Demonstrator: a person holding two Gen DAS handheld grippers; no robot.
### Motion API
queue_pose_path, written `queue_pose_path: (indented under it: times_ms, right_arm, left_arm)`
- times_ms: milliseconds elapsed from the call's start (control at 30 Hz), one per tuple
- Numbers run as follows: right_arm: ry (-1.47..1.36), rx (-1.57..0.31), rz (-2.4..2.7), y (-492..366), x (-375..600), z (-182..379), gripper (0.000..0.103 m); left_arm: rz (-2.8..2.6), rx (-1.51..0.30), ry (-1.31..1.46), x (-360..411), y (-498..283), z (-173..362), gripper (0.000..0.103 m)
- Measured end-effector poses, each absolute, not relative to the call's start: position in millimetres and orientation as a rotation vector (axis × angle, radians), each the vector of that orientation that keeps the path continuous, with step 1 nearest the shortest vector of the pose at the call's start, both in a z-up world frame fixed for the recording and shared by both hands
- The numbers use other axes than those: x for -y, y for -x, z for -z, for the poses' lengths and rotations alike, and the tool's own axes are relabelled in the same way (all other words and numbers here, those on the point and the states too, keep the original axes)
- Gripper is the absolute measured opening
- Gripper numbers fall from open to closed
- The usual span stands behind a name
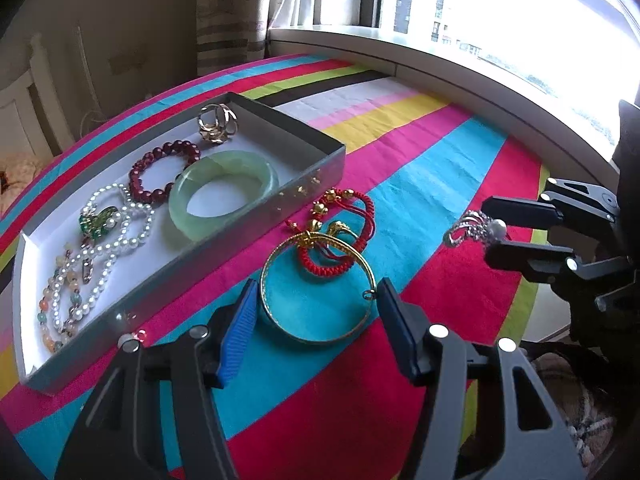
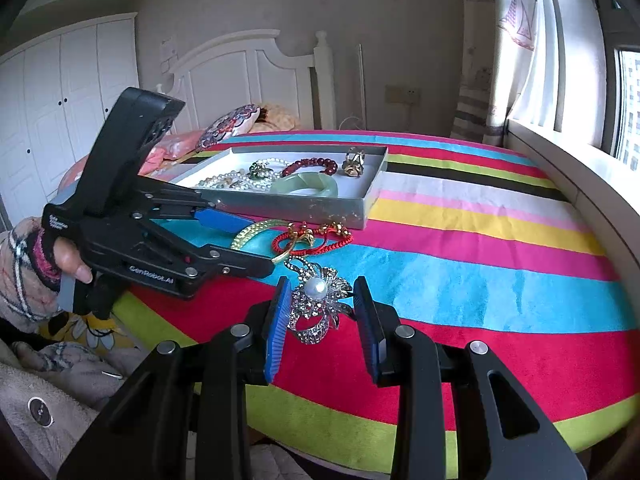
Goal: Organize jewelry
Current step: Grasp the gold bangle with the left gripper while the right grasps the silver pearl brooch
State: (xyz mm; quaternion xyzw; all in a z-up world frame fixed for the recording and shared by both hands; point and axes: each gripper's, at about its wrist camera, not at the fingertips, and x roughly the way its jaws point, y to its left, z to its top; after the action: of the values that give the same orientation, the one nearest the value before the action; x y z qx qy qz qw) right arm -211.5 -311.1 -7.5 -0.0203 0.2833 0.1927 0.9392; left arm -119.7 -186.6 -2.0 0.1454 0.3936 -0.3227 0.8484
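A grey box [image 1: 240, 236] on the striped cloth holds a jade bangle [image 1: 224, 190], a dark red bead bracelet [image 1: 164, 170], a pearl necklace [image 1: 120, 236] and a gold ring piece [image 1: 216, 122]. A gold bangle [image 1: 318, 304] and a red cord bracelet [image 1: 340, 236] lie beside the box. My left gripper [image 1: 316, 300] is open around the gold bangle. My right gripper [image 2: 320, 300] is shut on a silver pearl brooch [image 2: 316, 304], held just above the cloth; the brooch also shows in the left wrist view [image 1: 476, 230].
The box also shows in the right wrist view [image 2: 304, 204], with the left gripper [image 2: 256, 240] in front of it. A window sill [image 1: 440, 64] runs along the far edge of the table. A white bed headboard [image 2: 248, 72] stands behind.
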Motion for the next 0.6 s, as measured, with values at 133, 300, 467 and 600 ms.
queue_pose_path:
  times_ms: [133, 300, 467, 600]
  right_arm:
    - [0.042, -0.592, -0.390, 209.7, 309.7, 11.2, 0.030]
    - [0.052, -0.598, -0.393, 209.7, 305.4, 11.5, 0.030]
    - [0.080, -0.654, -0.377, 204.7, 301.6, 18.0, 0.044]
    - [0.090, -0.668, -0.363, 203.4, 299.4, 26.8, 0.059]
  left_arm:
    - [0.651, -0.811, -0.296, 179.2, 126.3, -0.5, 0.059]
    - [0.624, -0.801, -0.275, 167.2, 131.5, -1.0, 0.059]
    - [0.626, -0.805, -0.265, 162.6, 130.4, -0.7, 0.059]
    - [0.628, -0.809, -0.278, 164.0, 130.8, 0.6, 0.059]
